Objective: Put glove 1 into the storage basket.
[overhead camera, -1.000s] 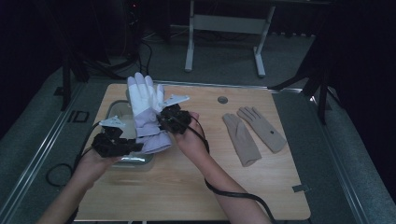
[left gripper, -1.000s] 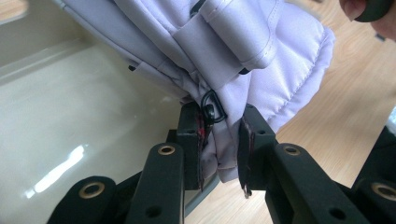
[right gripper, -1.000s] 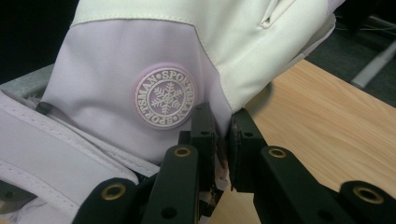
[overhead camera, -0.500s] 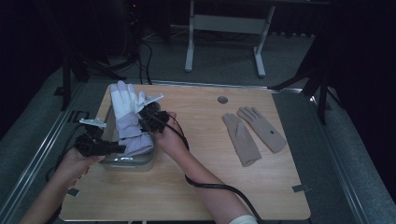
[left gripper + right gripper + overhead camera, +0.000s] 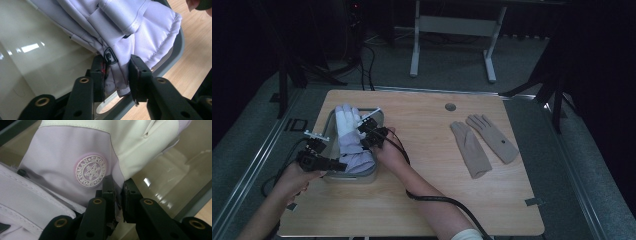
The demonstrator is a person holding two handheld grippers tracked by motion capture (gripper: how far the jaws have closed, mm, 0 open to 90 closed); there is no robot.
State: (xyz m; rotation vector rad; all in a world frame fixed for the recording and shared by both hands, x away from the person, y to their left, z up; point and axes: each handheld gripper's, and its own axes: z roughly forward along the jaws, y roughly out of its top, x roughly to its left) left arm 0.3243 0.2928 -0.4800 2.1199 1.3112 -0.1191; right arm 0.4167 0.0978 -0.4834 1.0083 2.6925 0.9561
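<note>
So the lavender-and-white ski glove is lying in the clear bin near the left edge of the wooden table, fingers pointing to the far end of the bin and cuff at the near end. The left gripper has the cuff edge between its jaws at the bin's near rim, and those jaws have just been easing apart, so the cloth sits loosely between them. The right gripper is pinching the glove's side by the round snowflake patch. A pair of tan gloves lies well off to the bin's right.
</note>
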